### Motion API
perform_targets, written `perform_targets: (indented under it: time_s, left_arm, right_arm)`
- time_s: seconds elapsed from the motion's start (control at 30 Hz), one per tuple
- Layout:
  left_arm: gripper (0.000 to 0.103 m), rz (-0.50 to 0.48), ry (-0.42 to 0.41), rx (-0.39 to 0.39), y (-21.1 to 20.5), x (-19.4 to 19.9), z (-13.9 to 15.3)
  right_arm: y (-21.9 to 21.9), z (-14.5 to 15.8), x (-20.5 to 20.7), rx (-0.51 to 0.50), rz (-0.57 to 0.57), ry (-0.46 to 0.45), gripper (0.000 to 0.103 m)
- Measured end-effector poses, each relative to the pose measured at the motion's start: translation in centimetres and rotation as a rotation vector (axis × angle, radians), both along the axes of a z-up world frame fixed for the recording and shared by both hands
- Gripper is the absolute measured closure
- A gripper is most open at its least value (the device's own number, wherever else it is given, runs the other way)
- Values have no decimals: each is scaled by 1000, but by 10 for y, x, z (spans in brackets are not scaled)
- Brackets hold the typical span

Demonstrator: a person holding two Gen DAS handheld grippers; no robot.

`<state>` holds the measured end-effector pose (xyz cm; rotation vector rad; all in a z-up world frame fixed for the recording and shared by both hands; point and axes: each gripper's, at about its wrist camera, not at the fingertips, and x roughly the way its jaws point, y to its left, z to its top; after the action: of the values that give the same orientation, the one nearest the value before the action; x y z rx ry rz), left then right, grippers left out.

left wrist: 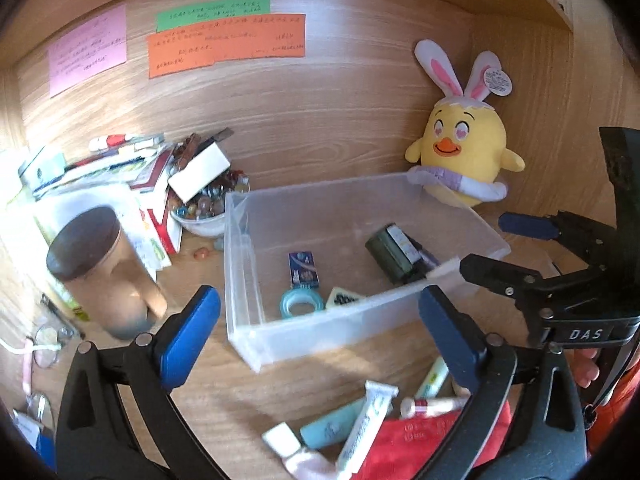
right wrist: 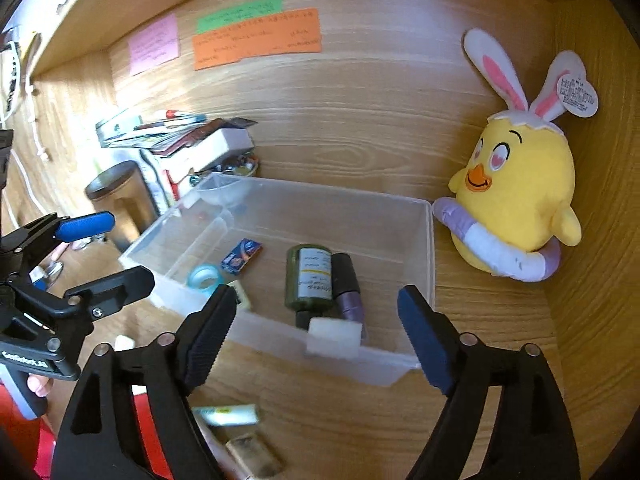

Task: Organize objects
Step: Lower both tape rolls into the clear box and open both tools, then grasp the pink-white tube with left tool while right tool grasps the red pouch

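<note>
Both of my tongs hang wide apart with nothing between their blue pads; my left gripper (left wrist: pixel 320 336) hovers over the near wall of the clear plastic storage bin (left wrist: pixel 248 264), and my right gripper (right wrist: pixel 316 332) sits over the same bin's near right corner, its black frame also showing at the right of the left view (left wrist: pixel 520 256); inside the bin lie a dark green cylindrical bottle with a white label (right wrist: pixel 308 276), a purple-and-black bottle (right wrist: pixel 348 284) touching it on the right, a small blue printed box (right wrist: pixel 241 255), a light blue tape ring (right wrist: pixel 205 278) and a small pale card (left wrist: pixel 343 298) beside the ring; a white foam block (right wrist: pixel 334 336) rests at the bin's near rim, just in front of the green bottle; on the wooden desk in front of the bin lie a white toothpaste tube (left wrist: pixel 366 428), a teal tube (left wrist: pixel 332 426) beside it and a red pouch (left wrist: pixel 424 440); left of the bin stand a tan cup with a dark brown lid (left wrist: pixel 100 268) and a bowl of marbles (left wrist: pixel 202 210); a yellow plush chick with bunny ears (right wrist: pixel 520 192) leans in the right corner, just beside the bin.
</note>
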<state>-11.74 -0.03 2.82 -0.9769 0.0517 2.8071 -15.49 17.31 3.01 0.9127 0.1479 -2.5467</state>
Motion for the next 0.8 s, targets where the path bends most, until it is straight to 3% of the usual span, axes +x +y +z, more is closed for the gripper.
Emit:
perform_targets:
  time_s: [0.7,0.8]
  left_arm:
    - [2,29,-188,-14,-6,81,-72]
    - [2,54,-166,-75,-2,87,-80]
  right_arm:
    - [0,-35,79,-6,90,-80,20]
    - [-3,-42,93,-8,114,-98,20]
